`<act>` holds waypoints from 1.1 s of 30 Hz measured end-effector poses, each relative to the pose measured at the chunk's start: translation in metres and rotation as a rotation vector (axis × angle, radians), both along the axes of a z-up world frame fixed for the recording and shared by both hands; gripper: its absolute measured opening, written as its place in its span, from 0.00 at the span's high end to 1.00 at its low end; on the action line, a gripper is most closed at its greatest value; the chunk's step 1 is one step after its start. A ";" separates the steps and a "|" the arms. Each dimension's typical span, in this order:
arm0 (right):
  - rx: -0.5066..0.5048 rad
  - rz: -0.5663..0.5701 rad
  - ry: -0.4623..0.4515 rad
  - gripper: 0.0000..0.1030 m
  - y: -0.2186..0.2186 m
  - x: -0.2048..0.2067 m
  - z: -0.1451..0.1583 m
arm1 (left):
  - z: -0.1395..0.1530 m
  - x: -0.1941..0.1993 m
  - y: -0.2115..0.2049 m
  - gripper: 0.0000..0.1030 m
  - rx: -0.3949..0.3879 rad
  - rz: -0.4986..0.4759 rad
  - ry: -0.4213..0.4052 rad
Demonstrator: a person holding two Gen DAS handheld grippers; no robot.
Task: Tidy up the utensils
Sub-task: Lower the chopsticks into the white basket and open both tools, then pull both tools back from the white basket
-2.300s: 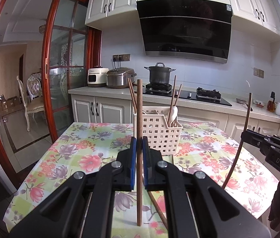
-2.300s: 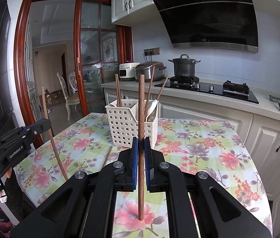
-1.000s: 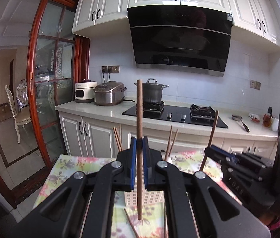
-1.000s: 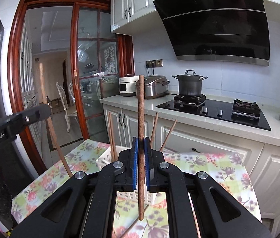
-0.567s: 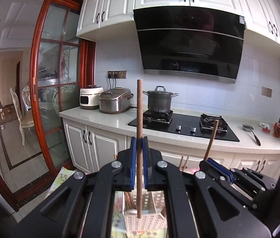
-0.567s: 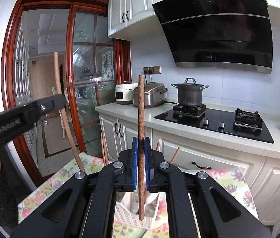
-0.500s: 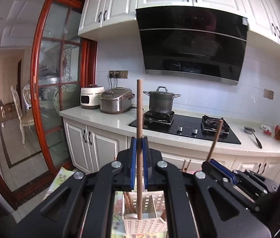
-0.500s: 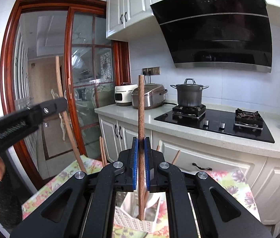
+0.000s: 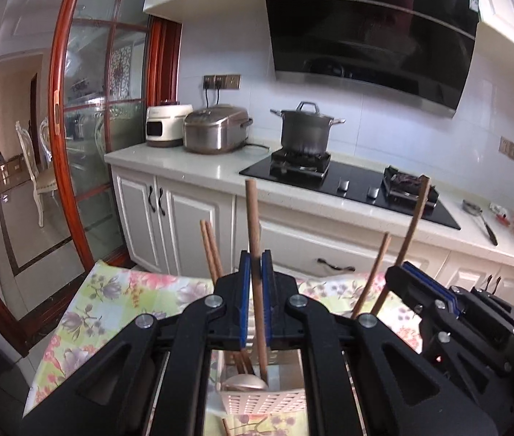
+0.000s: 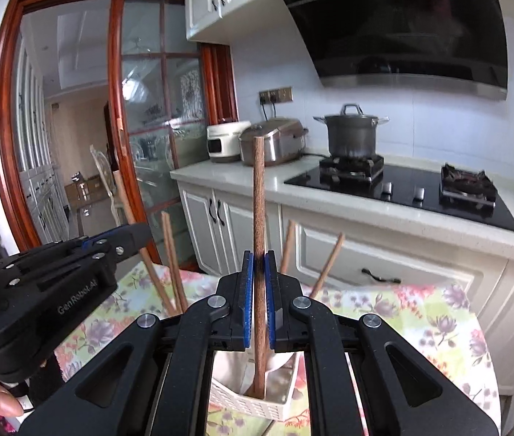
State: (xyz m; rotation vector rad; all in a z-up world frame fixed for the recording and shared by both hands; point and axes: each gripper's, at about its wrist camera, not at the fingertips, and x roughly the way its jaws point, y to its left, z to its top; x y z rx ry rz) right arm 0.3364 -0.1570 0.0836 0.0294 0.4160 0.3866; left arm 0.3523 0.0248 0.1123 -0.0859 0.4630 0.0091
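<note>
My left gripper (image 9: 256, 272) is shut on a brown chopstick (image 9: 253, 225) held upright; its lower tip reaches down into the white perforated utensil basket (image 9: 264, 401), next to a spoon bowl (image 9: 244, 383). My right gripper (image 10: 258, 276) is shut on a second brown chopstick (image 10: 258, 196), whose tip also dips inside the basket (image 10: 253, 405). More chopsticks (image 9: 209, 247) stand in the basket. In the left wrist view the right gripper (image 9: 408, 272) sits just to the right; in the right wrist view the left gripper (image 10: 126, 234) is at the left.
The basket stands on a table with a floral cloth (image 9: 119, 301). Behind it runs a white counter (image 9: 191, 167) with a hob, a pot (image 9: 306, 127) and two cookers (image 9: 217, 130). A glass sliding door (image 9: 86, 109) is at left. A person's fingers (image 10: 0, 401) show at lower left.
Both grippers have moved forward and down over the basket. The chopstick tips, earlier above the table in front of it, now dip inside it. Both grips are unchanged.
</note>
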 end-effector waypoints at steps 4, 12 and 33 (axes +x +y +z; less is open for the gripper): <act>-0.007 -0.007 0.014 0.86 -0.006 0.003 -0.007 | -0.002 -0.003 0.011 0.88 0.004 0.021 -0.007; 0.017 -0.021 0.017 0.70 -0.028 -0.007 -0.013 | 0.002 -0.030 0.034 0.58 0.009 0.074 -0.064; 0.009 -0.054 0.211 0.61 -0.045 -0.084 -0.119 | -0.110 -0.139 0.041 0.05 0.052 0.176 0.021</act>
